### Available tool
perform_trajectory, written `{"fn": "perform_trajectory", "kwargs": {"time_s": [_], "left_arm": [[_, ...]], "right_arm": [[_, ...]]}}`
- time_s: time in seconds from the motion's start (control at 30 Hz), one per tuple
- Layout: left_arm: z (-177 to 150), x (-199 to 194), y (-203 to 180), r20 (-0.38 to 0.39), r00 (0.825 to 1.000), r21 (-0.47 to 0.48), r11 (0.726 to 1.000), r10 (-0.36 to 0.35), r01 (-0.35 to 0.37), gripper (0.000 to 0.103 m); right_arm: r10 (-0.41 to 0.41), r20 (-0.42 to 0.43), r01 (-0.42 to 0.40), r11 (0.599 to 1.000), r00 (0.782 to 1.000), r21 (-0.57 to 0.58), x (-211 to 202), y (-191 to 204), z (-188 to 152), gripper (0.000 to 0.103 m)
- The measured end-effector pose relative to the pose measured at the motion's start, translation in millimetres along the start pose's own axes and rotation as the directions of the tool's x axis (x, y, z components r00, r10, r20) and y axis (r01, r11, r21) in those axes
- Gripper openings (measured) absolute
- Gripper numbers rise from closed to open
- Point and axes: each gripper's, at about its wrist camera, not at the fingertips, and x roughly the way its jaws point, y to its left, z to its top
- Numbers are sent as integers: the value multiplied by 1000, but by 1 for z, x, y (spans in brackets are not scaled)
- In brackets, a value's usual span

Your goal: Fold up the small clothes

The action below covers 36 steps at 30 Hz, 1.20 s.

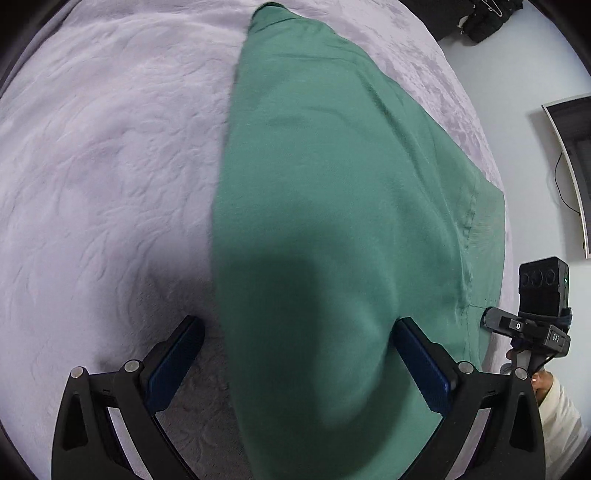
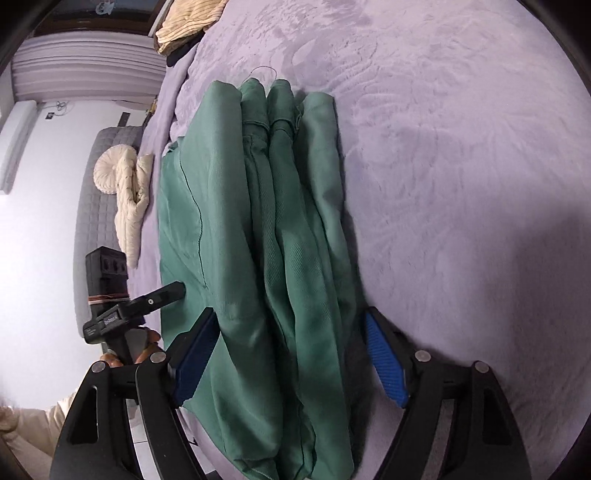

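Note:
A green garment point(image 1: 332, 206) lies folded on a lilac bedspread point(image 1: 103, 166). In the right wrist view the green garment point(image 2: 266, 240) shows several stacked lengthwise folds. My left gripper point(image 1: 295, 343) is open, its blue pads either side of the garment's near end, just above it. My right gripper point(image 2: 291, 354) is open too, its pads straddling the folded stack's near end. Each gripper shows in the other's view: the right one point(image 1: 532, 328) at the garment's right edge, the left one point(image 2: 122, 314) at its left edge.
The lilac bedspread point(image 2: 461, 184) spreads wide on both sides. A cream knit garment point(image 2: 129, 192) lies near the bed's left edge, and a beige folded item point(image 2: 184, 26) at the far end. A dark screen point(image 1: 576, 166) hangs on the wall at right.

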Motion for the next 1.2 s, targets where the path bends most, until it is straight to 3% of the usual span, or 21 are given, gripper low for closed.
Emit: {"fn": "perform_trajectory", "kwargs": {"time_s": [0.13, 0.27, 0.3, 0.33, 0.37, 0.43, 0.53, 0.73, 0.83, 1.03, 1.2], "left_arm": [[5, 13, -18, -10, 1000, 25, 1000, -2, 2, 103], [2, 14, -25, 3, 999, 24, 998, 53, -53, 101], [0, 10, -26, 14, 998, 25, 998, 58, -58, 96], [-2, 6, -28, 24, 998, 32, 998, 60, -61, 85], [-3, 2, -30, 31, 998, 42, 997, 61, -62, 76], [-8, -8, -36, 47, 997, 71, 996, 59, -62, 63], [-15, -27, -36, 64, 997, 110, 993, 41, -48, 51], [-36, -81, -23, 67, 997, 97, 994, -47, 40, 50], [-56, -111, -11, 65, 996, 110, 992, -61, 53, 50], [-106, -159, 34, 18, 999, 94, 995, -46, 44, 50], [-161, -182, 89, -43, 999, 76, 997, 9, -5, 50]], "right_arm": [[83, -24, -83, 996, 996, -18, 23, 8, 15, 84], [76, -1, -76, 997, 997, 30, 34, 12, 13, 81], [69, 1, -69, 996, 998, 50, 33, 12, 12, 76], [59, -3, -59, 995, 998, 76, 34, 11, 9, 50], [76, 0, -76, 992, 997, 101, 33, 10, 6, 33], [134, 31, -137, 984, 991, 118, 27, 15, -1, 24], [197, 66, -204, 972, 978, 119, 20, 35, -12, 23], [270, 107, -284, 947, 957, 150, 10, 77, -44, 24], [255, 115, -267, 957, 960, 112, 7, 100, -53, 24], [273, 89, -284, 949, 958, 140, 19, 119, -73, 24], [290, 42, -292, 932, 956, 216, 71, 121, -121, 25]]}}
